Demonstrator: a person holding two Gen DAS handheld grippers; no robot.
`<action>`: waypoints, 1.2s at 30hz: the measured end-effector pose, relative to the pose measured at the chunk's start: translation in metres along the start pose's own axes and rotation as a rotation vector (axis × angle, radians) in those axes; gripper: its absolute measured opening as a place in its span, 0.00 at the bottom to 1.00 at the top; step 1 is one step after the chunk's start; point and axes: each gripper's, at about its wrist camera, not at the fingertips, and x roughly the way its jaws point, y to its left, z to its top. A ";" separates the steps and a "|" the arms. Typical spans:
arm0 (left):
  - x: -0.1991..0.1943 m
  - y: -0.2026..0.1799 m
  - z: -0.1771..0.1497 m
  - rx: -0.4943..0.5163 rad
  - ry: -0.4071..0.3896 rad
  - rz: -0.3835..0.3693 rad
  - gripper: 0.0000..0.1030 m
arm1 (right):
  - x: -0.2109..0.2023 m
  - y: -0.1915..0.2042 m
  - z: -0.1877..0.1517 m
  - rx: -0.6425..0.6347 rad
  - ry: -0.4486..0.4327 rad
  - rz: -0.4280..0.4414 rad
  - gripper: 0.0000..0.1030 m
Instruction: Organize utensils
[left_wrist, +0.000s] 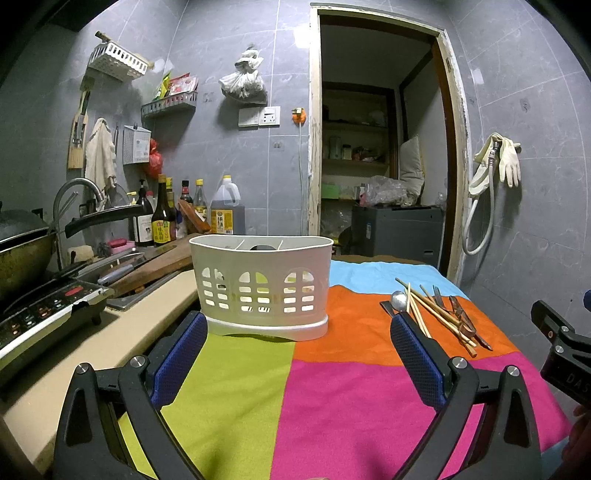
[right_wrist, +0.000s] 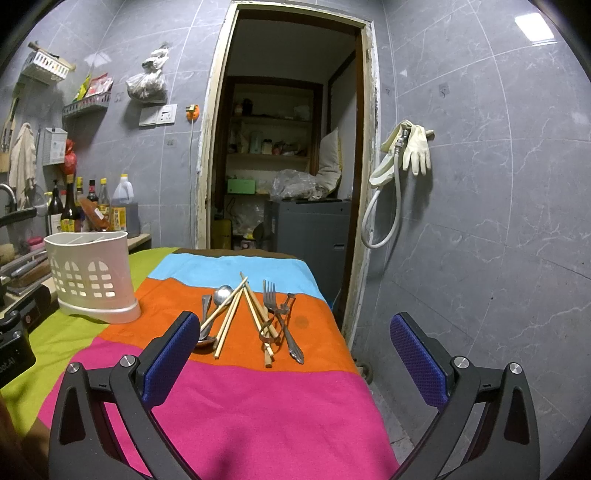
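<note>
Though near utensils (right_wrist: 254, 314), one white caddy (right_wrist: 92, 275)

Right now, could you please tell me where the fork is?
In the right wrist view, the fork lies on the orange stripe of the cloth, right of the chopsticks.

Cloth (right_wrist: 258, 398): blocks of lime green, magenta, orange and sky blue, with a brown strip at the far edge.
Caddy (left_wrist: 264, 288): cream-white, sides pierced with arched window cut-outs.
Chopsticks (right_wrist: 255, 314): pale wood.
Spoon (right_wrist: 222, 295), fork (right_wrist: 271, 295): dull silver.
Claw pads (left_wrist: 415, 354): blue, dotted texture, on black frames.
Wall (right_wrist: 480, 184): grey, marbled tiles.
Gloves (right_wrist: 417, 149): cream.
</note>
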 end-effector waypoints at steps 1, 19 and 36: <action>0.000 0.000 0.000 0.000 0.001 0.000 0.95 | 0.000 0.000 0.000 0.000 0.000 0.000 1.00; 0.006 0.000 -0.010 -0.001 0.005 -0.001 0.95 | 0.003 0.001 -0.001 -0.001 0.005 0.001 1.00; 0.007 0.000 -0.009 -0.004 0.009 -0.001 0.95 | 0.003 0.002 -0.001 -0.003 0.004 0.003 1.00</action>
